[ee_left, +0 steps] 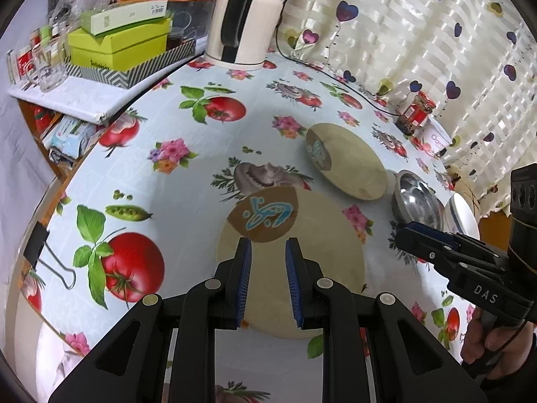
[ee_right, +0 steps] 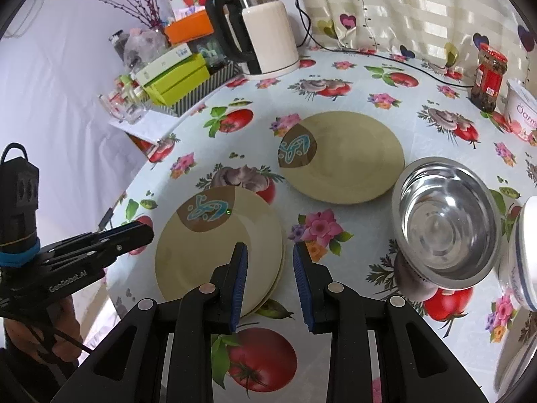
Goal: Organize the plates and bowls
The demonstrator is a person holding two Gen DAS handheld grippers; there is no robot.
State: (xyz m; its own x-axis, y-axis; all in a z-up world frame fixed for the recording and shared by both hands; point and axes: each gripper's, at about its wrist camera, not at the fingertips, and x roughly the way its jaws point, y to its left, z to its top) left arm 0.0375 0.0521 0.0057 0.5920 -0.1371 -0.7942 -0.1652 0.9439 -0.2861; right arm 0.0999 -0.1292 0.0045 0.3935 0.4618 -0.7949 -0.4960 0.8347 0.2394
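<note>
Two stacked plates lie flat on the near left of the desk, brown patch at the far rim. Both the left hand-held gripper and the right hand-held gripper are apart and empty.

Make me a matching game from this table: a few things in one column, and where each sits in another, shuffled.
Things:
1. plate stack
2. single plate
3. steel bowl
4. kettle

Places:
A. at the table's far edge, by the curtain
B. just ahead of the right tongs
C. far side of the plate stack, left of the steel bowl
D. between the single plate and a white bowl

Pairs: 1-B, 2-C, 3-D, 4-A
</note>
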